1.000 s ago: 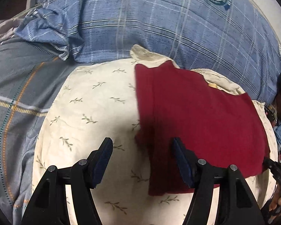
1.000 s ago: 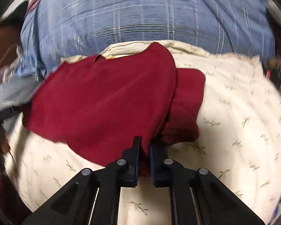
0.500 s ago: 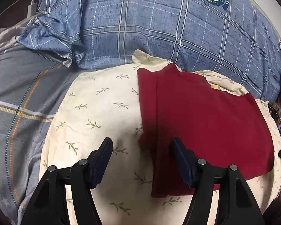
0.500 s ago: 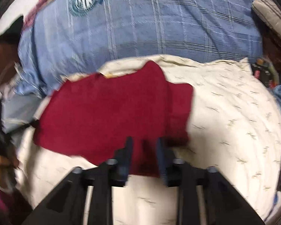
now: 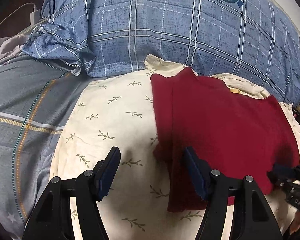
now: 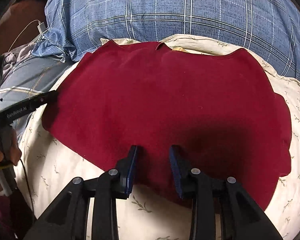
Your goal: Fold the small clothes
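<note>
On cream pillow (image 5: pixel 110 124), near its right edge: red garment (image 6: pixel 170 104), one side folded in. My left gripper (image 5: pixel 151 172) wide, empty, astride folded edge. My right gripper (image 6: pixel 153 166) parted, empty, over near hem. Judged mid-fold; next: pinch hem, fold across.

We see a cream pillow (image 5: pixel 114 120) on the bed, carrying the red garment (image 6: pixel 170 104), blue plaid pillow (image 5: pixel 170 30) behind.
</note>
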`<state>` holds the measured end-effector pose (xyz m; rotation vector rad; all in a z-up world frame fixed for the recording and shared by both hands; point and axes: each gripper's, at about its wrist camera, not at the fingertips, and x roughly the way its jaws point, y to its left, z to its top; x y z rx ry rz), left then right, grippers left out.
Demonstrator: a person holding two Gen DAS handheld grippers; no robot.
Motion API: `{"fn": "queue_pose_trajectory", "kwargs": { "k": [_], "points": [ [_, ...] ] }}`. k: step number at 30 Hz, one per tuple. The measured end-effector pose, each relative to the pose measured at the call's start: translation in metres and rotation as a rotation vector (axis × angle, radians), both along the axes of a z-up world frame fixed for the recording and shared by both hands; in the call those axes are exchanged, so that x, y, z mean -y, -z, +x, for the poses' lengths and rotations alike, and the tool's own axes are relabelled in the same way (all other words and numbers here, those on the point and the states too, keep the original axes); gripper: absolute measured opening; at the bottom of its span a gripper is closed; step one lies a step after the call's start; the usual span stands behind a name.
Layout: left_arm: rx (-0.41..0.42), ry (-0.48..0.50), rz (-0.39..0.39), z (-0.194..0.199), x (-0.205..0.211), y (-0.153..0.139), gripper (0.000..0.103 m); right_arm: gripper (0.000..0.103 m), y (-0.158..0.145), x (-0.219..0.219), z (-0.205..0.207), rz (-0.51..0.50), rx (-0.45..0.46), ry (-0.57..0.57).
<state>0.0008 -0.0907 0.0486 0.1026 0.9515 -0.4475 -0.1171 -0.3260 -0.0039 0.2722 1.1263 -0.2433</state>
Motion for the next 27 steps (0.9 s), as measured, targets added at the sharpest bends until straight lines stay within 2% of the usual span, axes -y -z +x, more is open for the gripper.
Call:
{"fn": "queue_pose_trajectory", "kwargs": {
  "k": [2,6,13,20,23,26,27],
  "points": [
    [0.007,0.003,0.009,0.000,0.001,0.000,0.065,0.036,-0.011,-0.002,0.005,-0.014,0.014,-0.009],
    [0.018,0.002,0.015,-0.001,0.002,-0.001,0.065,0.050,-0.028,-0.015,0.026,-0.018,0.078,-0.068],
    [0.015,0.015,0.022,0.000,0.003,0.002,0.065,0.050,-0.024,-0.040,0.104,0.003,0.118,-0.147],
    [-0.040,0.018,-0.017,0.011,0.001,0.006,0.067,0.050,0.005,-0.050,0.187,0.109,0.095,-0.139],
    [-0.087,0.003,-0.056,0.020,-0.004,0.009,0.070,0.052,0.026,-0.054,0.206,0.138,0.054,-0.132],
    [-0.111,-0.001,-0.077,0.025,-0.007,0.010,0.070,0.054,0.032,-0.055,0.212,0.166,0.083,-0.126],
    [-0.116,-0.001,-0.083,0.026,-0.007,0.010,0.070,0.058,0.032,-0.055,0.214,0.187,0.094,-0.135]
  ]
}}
